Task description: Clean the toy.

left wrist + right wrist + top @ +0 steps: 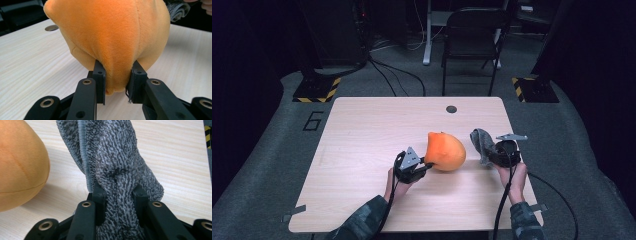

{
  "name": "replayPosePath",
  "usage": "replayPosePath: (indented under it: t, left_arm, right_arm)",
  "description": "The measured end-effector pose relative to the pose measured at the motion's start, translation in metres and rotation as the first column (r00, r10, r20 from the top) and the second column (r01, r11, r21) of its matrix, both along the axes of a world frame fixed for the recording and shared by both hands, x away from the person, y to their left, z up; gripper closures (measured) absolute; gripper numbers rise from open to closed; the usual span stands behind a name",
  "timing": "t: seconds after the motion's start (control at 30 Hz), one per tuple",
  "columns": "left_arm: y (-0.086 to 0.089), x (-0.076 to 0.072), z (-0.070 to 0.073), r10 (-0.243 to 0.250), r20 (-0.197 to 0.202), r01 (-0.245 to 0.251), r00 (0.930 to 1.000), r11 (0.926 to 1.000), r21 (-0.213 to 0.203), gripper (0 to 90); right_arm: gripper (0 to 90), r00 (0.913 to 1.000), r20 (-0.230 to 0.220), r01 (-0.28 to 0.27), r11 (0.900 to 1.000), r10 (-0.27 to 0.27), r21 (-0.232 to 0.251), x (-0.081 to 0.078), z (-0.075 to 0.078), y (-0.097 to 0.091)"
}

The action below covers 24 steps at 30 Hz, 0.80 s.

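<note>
Item one: the orange, egg-shaped plush toy of short-pile fabric (445,151), which you have near the middle of the pale wood-grain table (362,145), a little toward your right. In the high view its long axis lies roughly across the table, the rounded end toward your right hand and a blunter, slightly peaked end up and to the left; whether its underside touches the tabletop cannot be told. A seam runs lengthwise down its cover, seen in the left gripper view. Your left gripper (421,167) has its black jaws drawn nearly together on a fold of the toy's near-left end, the plush bunched and pinched between the pads (100,72). Item two: the grey, looped-pile microfibre cloth with a stitched edge (482,142), just to the right of the toy and apart from it, standing up from your right gripper (492,155) as a crumpled, roughly upright bundle. That gripper's jaws are likewise closed down on the cloth, which is squeezed into a narrow waist between the pads (100,193) and spreads wider above them. In the right gripper view the toy's rounded end sits at the left, close beside the cloth. Item three: a round dark cable hole (451,109) near the table's far edge. Beyond the table, on the grey carpet, stands a black folding chair (472,35).
</note>
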<state>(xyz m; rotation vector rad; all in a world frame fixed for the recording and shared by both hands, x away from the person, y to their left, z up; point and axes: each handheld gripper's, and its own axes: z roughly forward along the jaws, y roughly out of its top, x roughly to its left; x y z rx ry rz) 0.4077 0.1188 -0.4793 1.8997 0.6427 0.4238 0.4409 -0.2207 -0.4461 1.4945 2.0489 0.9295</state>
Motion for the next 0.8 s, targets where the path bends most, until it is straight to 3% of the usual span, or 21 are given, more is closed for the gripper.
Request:
replayPosePath:
  t: [0.17, 0.23, 0.33, 0.4, 0.5, 0.63, 0.67, 0.7, 0.8]
  left_arm:
    - [0.002, -0.005, 0.005, 0.046, -0.098, -0.051, 0.9942, 0.9971, -0.056, 72.0]
    - [0.003, -0.007, 0.003, 0.061, -0.16, -0.074, 0.9851, 0.9947, -0.071, 71.9]
    - [0.003, -0.006, 0.0, 0.071, -0.194, -0.086, 0.9784, 0.994, -0.067, 71.7]
    - [0.002, -0.005, -0.001, 0.077, -0.207, -0.094, 0.9753, 0.9929, -0.073, 71.6]
    - [0.001, -0.001, -0.005, 0.072, -0.221, -0.088, 0.9726, 0.994, -0.064, 71.5]
    - [-0.002, 0.001, -0.012, 0.059, -0.234, -0.072, 0.9705, 0.9964, -0.045, 71.2]
    - [-0.002, 0.001, -0.012, 0.058, -0.226, -0.068, 0.9723, 0.997, -0.036, 71.2]
    - [-0.002, 0.001, -0.012, 0.055, -0.225, -0.064, 0.9728, 0.9974, -0.033, 71.2]
    - [-0.003, 0.001, -0.016, 0.06, -0.235, -0.072, 0.9702, 0.9966, -0.041, 71.1]
  right_arm:
    - [70.7, 0.999, 0.038, -0.027, 0.9995, 0.026, 0.019, -0.008, 0.019, 0.003]
    - [70.8, 0.9976, 0.05, -0.05, 0.9983, 0.049, 0.03, -0.013, 0.029, 0.009]
    - [70.8, 0.9922, 0.076, -0.101, 0.9947, 0.099, 0.02, -0.023, 0.047, 0.026]
    - [70.7, 0.985, 0.097, -0.146, 0.989, 0.143, 0.022, -0.031, 0.058, 0.043]
    - [70.6, 0.9675, 0.102, -0.235, 0.9716, 0.231, 0.027, -0.04, 0.066, 0.075]
    - [70.4, 0.9418, 0.077, -0.327, 0.9449, 0.327, -0.021, -0.042, 0.054, 0.118]
    - [70.4, 0.9406, 0.065, -0.331, 0.9426, 0.333, -0.045, -0.041, 0.048, 0.126]
    - [70.2, 0.945, 0.046, -0.321, 0.9455, 0.324, -0.053, -0.038, 0.041, 0.132]
    - [70.2, 0.9475, 0.028, -0.316, 0.9461, 0.319, -0.071, -0.031, 0.026, 0.134]
